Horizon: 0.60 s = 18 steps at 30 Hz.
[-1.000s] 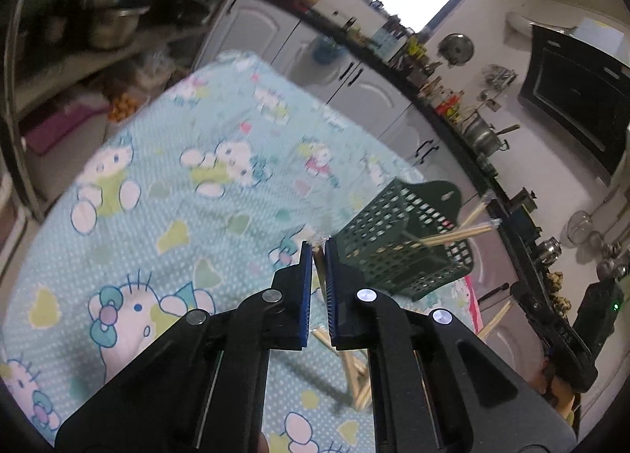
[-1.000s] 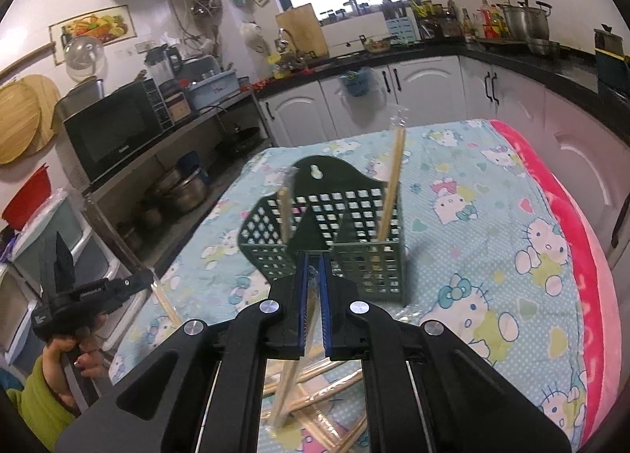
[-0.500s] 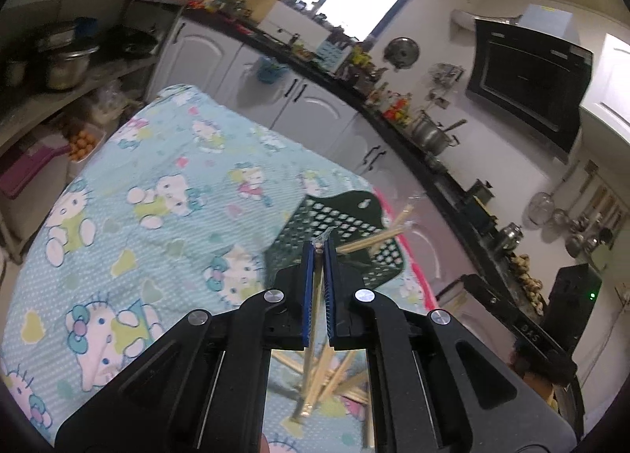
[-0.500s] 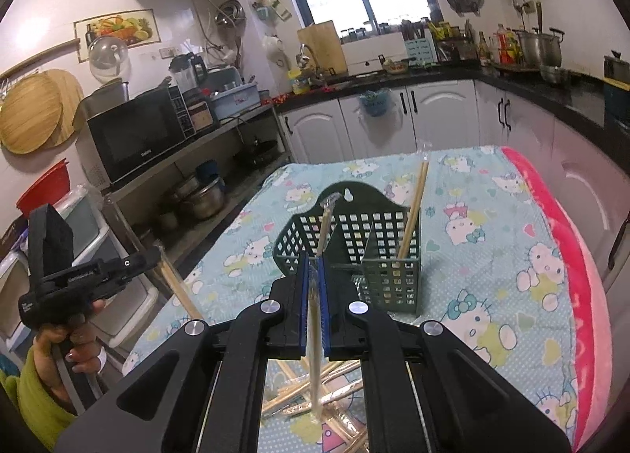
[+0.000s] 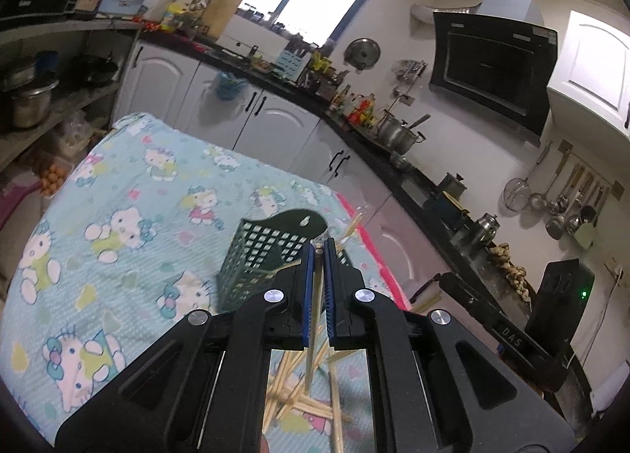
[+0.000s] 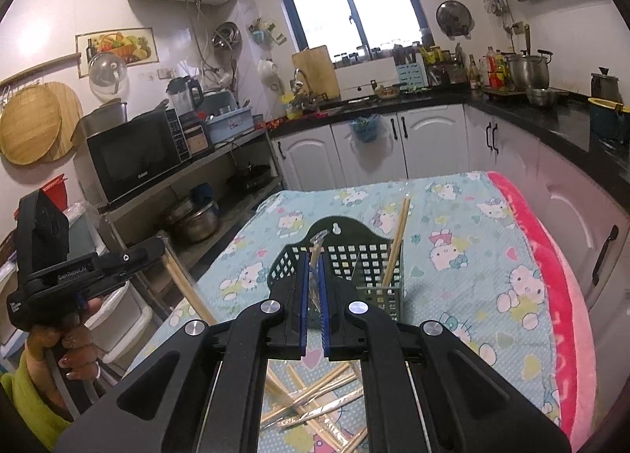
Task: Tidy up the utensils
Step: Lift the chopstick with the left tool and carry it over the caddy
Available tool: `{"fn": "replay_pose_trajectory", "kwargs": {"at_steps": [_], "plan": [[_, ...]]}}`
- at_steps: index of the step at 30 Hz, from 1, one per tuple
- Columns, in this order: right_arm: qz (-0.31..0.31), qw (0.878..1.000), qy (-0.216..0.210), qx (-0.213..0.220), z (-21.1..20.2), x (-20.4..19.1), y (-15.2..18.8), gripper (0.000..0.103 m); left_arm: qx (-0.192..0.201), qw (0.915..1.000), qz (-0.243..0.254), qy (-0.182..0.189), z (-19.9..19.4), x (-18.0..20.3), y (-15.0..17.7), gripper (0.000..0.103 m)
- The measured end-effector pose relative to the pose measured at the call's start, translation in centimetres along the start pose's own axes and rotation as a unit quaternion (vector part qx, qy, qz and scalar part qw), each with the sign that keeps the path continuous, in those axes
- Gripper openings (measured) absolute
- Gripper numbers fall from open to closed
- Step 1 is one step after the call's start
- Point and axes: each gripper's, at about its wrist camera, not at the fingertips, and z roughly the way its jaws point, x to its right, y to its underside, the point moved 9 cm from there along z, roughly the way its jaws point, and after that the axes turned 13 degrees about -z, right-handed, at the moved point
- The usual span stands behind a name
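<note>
My left gripper point(image 5: 319, 249) is shut on a bare wooden chopstick point(image 5: 312, 339) that hangs down between its blue pads, above and in front of the green mesh basket point(image 5: 260, 256). My right gripper point(image 6: 312, 256) is shut on a chopstick in a clear wrapper point(image 6: 315, 246), raised in front of the same basket point(image 6: 354, 260). One pair of chopsticks point(image 6: 395, 244) leans in the basket's right compartment. Several loose chopsticks point(image 6: 315, 402) lie in a heap on the cloth below both grippers.
The table wears a light blue cartoon-cat cloth point(image 5: 130, 193) with a pink edge point(image 6: 559, 295) on the right. In the right wrist view a hand point(image 6: 75, 350) holds the left gripper at the table's left side. Cabinets and shelves ring the table.
Both grippers have risen from the heap, each with its chopstick lifted clear of the cloth. The left one also rolled and swung toward the basket.
</note>
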Motion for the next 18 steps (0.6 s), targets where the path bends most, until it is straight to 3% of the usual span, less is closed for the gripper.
{"fn": "replay_pose_trajectory", "kwargs": {"at_steps": [18], "plan": [[-0.001,0.999,0.004,0.047,-1.2,0.4,-3.9,0.005,0.057,0.9979,0.028,0.017,-0.4,3.9,-5.1,0.003]]}}
